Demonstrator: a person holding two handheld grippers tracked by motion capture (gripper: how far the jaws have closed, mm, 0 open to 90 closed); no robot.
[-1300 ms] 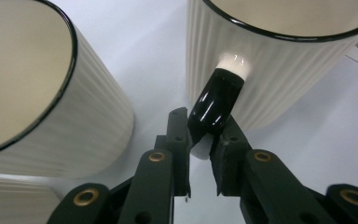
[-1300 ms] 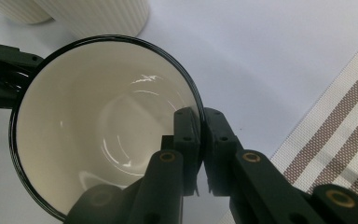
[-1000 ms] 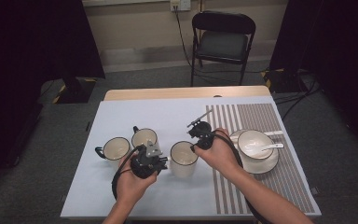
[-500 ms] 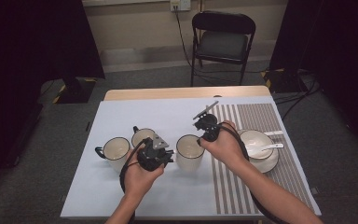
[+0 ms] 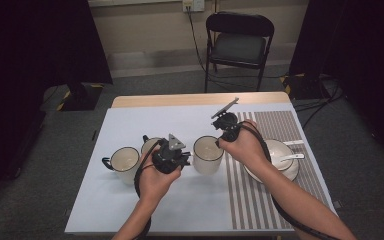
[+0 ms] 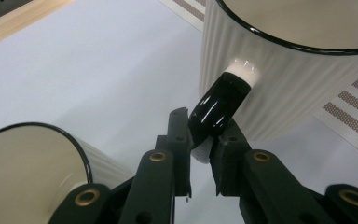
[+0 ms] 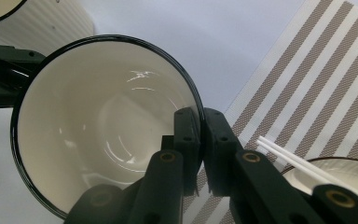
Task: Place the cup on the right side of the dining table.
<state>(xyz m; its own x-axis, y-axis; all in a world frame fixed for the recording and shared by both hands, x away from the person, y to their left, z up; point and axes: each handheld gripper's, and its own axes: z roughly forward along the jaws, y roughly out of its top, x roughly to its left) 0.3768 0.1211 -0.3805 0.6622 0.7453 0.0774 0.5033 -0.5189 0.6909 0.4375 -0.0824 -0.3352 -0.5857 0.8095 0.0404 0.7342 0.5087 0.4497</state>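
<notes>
1. Overhead, in the high view, two hand-held grippers meet on the middle cup, one of three white cups on a pale blue mat. The left gripper reaches it from nine o'clock, the right gripper from one o'clock. A bowl with a spoon sits at three o'clock on the striped mat.

2. Along the left gripper view, both jaws are clamped on the cup's black handle, whose long axis runs up toward one o'clock into the ribbed wall. Another cup lies at eight o'clock.

3. Along the right gripper view, the jaws pinch the black rim, one inside the cup, one outside. The cup seems shared by both hands; any lift likely depends on handle and rim rising together.
</notes>
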